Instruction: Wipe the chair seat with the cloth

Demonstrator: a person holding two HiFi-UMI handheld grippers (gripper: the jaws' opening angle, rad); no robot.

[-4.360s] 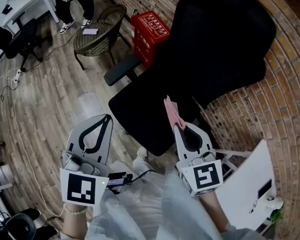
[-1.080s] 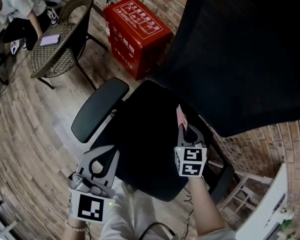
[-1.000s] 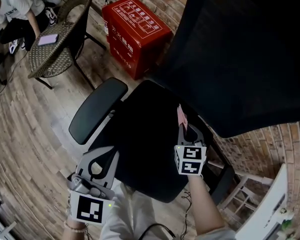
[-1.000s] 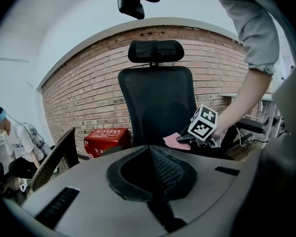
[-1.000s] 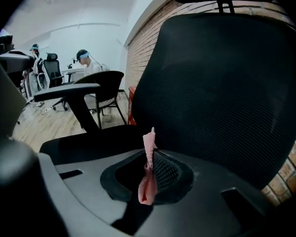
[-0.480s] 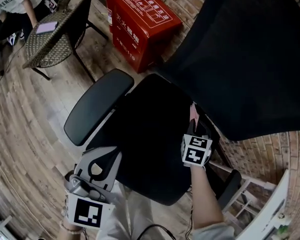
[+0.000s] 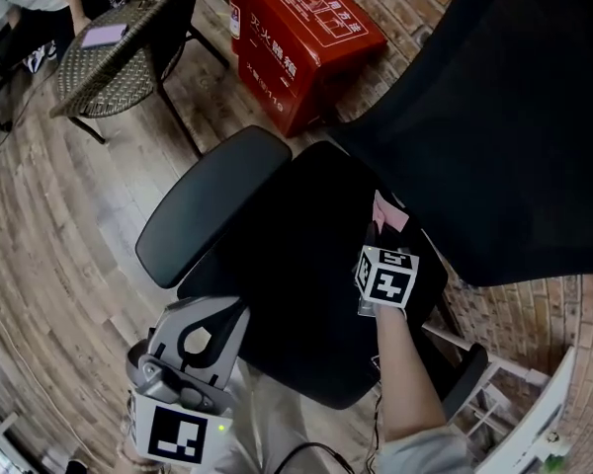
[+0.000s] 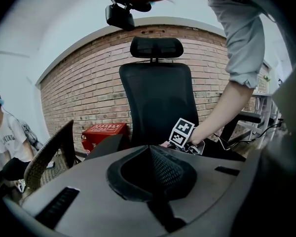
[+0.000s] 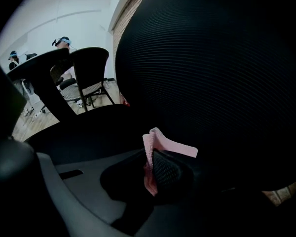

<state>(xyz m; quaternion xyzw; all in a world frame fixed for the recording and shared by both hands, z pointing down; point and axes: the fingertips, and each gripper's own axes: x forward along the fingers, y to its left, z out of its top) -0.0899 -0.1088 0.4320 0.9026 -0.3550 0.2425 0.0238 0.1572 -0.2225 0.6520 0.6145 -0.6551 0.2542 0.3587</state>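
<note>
Head view, left side first: left gripper [image 7: 227, 312] hangs low at the front-left corner of the chair seat [image 7: 287, 265], over the wooden floor [image 7: 59, 225], not touching the seat. Left gripper view shows its jaws pressed together with nothing between them [image 8: 150, 149]. Top left is a wicker table [image 7: 119, 62] with a flat purple item on it, and a red box [image 7: 301, 38] stands against the brick wall behind the chair. A black armrest [image 7: 212, 205] runs along the seat's left edge. The seat is black, broad and matte. The cloth [image 7: 388, 212] sits at the right rear of the seat, just beside the base of the mesh chair back [image 7: 514, 117]. It is pink, small and folded, sticking up past the tips of the right gripper [image 7: 381, 233], which points down at the seat. Right gripper view shows that gripper [image 9: 149, 162] pinching the cloth [image 9: 158, 147]. One folded edge stands up with a bumpy waffle texture and a smooth flap bends away to the right. Can't tell if the cloth touches the seat.
</note>
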